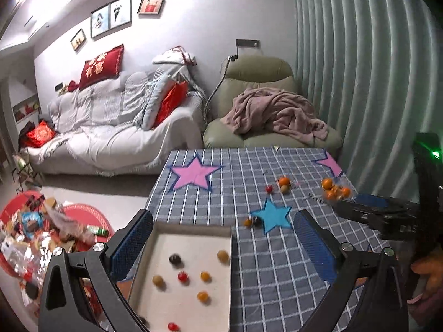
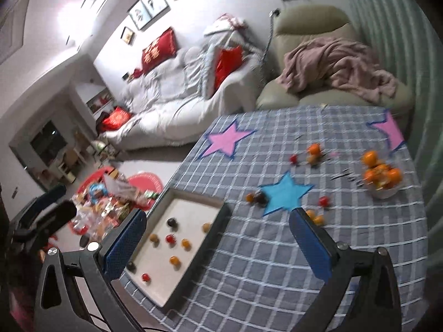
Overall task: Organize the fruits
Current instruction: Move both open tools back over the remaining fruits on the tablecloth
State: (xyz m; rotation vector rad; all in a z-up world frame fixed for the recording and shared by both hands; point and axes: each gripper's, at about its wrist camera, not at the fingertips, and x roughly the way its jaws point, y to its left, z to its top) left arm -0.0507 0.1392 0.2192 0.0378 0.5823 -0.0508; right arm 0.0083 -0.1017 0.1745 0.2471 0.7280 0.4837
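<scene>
A shallow white tray (image 1: 193,238) (image 2: 193,207) sits at the table's near left and holds several small fruits, orange, red, tan and dark. More small fruits lie loose on the checked cloth: an orange and dark pair (image 2: 256,197) by the blue star, a red one (image 2: 323,201), two orange ones (image 2: 315,217), and a group (image 1: 282,184) farther back. A clear bowl of oranges (image 2: 380,177) (image 1: 335,189) stands at the right. My left gripper (image 1: 221,244) is open and empty above the tray's right edge. My right gripper (image 2: 218,239) is open and empty over the tray's right side.
The table (image 2: 277,262) has a blue checked cloth with pink and blue stars. A white sofa (image 1: 110,127) and a green armchair (image 1: 263,83) with a pink blanket stand behind it. Snack packets lie on red trays (image 1: 41,235) on the floor at left. A curtain (image 1: 360,69) hangs at right.
</scene>
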